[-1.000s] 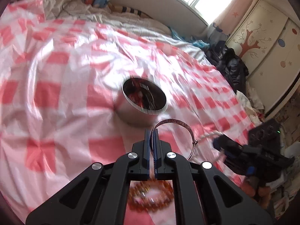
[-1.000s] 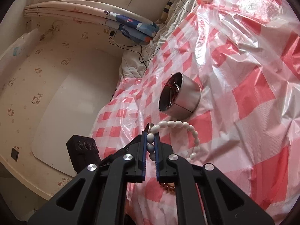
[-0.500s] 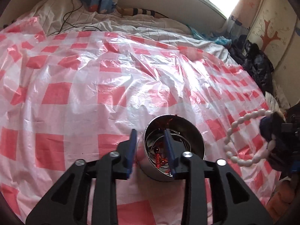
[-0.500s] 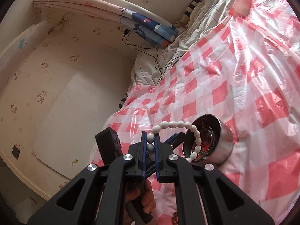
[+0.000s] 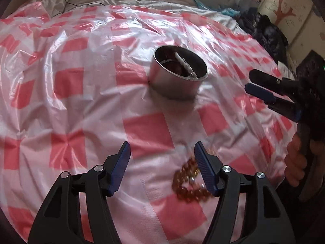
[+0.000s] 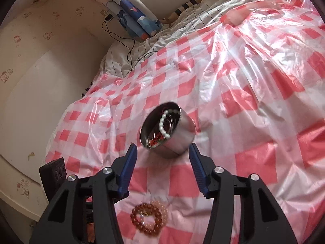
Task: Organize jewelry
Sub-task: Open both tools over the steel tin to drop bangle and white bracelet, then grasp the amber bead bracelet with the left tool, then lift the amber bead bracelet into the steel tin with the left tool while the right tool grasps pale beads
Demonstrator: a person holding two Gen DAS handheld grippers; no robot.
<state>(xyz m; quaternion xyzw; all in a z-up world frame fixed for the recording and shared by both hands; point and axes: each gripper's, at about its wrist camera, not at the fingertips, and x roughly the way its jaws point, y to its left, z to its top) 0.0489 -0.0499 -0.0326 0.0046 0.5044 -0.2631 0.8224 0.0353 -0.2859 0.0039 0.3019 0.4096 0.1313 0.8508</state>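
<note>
A round steel tin (image 5: pixel 178 75) stands on the red-and-white checked plastic sheet (image 5: pixel 81 105); it also shows in the right wrist view (image 6: pixel 167 130). A white bead bracelet (image 6: pixel 165 125) lies in it with a silver bangle and red pieces. An amber bead bracelet (image 5: pixel 190 183) lies on the sheet by my left gripper's right finger; it also shows in the right wrist view (image 6: pixel 149 219). My left gripper (image 5: pixel 162 166) is open and empty, just above it. My right gripper (image 6: pixel 162 170) is open and empty, close in front of the tin; it also shows in the left wrist view (image 5: pixel 262 88).
The sheet covers a bed with white bedding (image 6: pixel 193 20) and a blue cushion (image 6: pixel 136 18) at the head. A black cable (image 6: pixel 121 38) trails over the bedding. Dark clothes (image 5: pixel 264 32) lie by a cabinet at the right.
The left gripper dropped the silver bangle into the tin, opened and drew back over the amber bracelet. The right gripper released the white bead bracelet into the tin and now stands open.
</note>
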